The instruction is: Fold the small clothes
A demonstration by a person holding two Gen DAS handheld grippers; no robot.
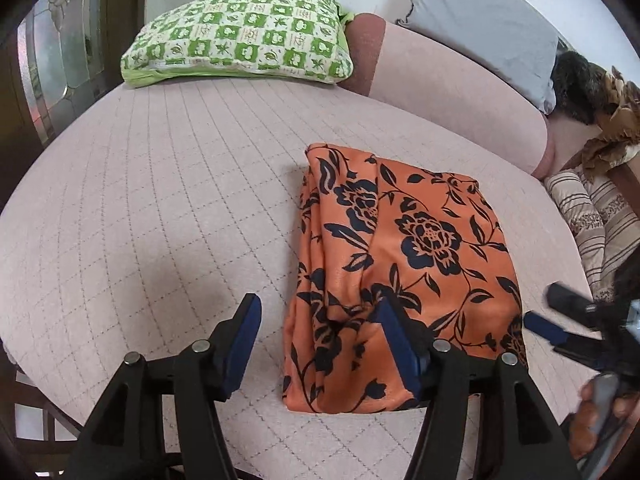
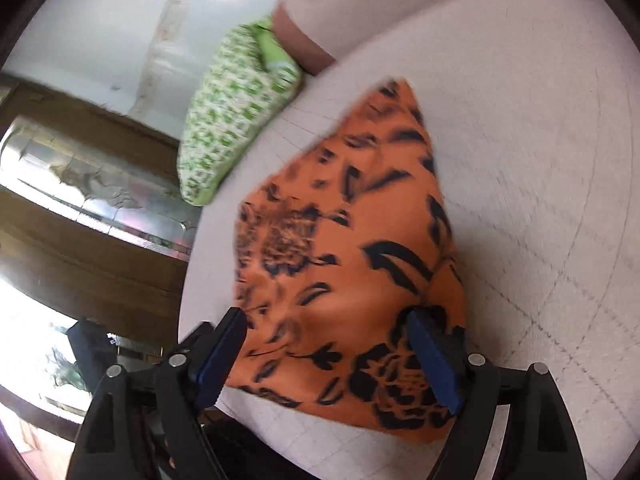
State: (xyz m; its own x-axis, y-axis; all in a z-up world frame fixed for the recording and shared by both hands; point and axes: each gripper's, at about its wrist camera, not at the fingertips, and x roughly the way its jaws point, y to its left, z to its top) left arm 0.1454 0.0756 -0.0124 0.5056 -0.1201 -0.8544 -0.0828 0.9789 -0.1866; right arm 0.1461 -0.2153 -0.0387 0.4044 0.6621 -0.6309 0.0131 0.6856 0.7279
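Observation:
An orange cloth with dark floral print (image 1: 404, 264) lies folded into a rough rectangle on the pink quilted bed (image 1: 160, 200). My left gripper (image 1: 320, 320) is open and empty, its right finger over the cloth's near left part, its left finger over bare bed. In the right wrist view, which is blurred and tilted, the same cloth (image 2: 352, 264) lies in front of my right gripper (image 2: 328, 344), which is open and empty just above the cloth's near edge. The right gripper also shows at the right edge of the left wrist view (image 1: 560, 320).
A green-and-white patterned pillow (image 1: 240, 36) lies at the far end of the bed, also seen in the right wrist view (image 2: 236, 120). A pink bolster (image 1: 452, 88) and a grey pillow (image 1: 492, 20) lie far right. Striped cushions (image 1: 596, 216) sit beyond the right edge. A wooden door (image 2: 88, 200) is at left.

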